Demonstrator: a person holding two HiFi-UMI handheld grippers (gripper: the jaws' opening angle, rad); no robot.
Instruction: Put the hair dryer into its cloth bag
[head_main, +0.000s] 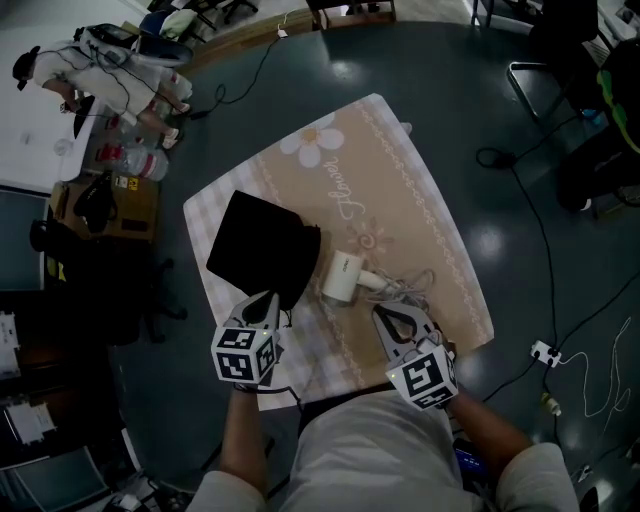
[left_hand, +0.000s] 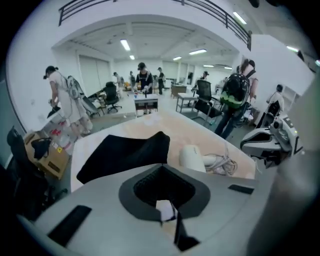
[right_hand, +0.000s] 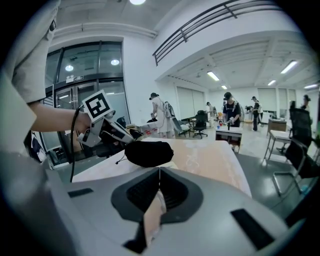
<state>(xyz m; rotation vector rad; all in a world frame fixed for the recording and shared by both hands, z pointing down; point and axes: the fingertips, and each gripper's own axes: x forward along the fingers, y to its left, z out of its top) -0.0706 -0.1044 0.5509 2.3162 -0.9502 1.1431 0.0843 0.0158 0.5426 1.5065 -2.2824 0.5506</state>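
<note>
A black cloth bag (head_main: 258, 247) lies at the left of the cloth-covered table (head_main: 400, 180). My left gripper (head_main: 270, 297) is shut on its near edge, and in the right gripper view the bag (right_hand: 149, 152) hangs bunched from that gripper (right_hand: 116, 134). In the left gripper view the bag (left_hand: 120, 152) rises up to the shut jaws (left_hand: 161, 167). The white hair dryer (head_main: 342, 277) lies beside the bag, its cord (head_main: 405, 285) coiled to its right. My right gripper (head_main: 383, 312) is shut with nothing in it, just short of the cord. The dryer (left_hand: 191, 156) also shows in the left gripper view.
A cardboard box (head_main: 120, 205) with bottles stands off the table's left. Cables and a power strip (head_main: 545, 352) lie on the dark floor at the right. Several people (left_hand: 144, 80), desks and chairs fill the room beyond the table.
</note>
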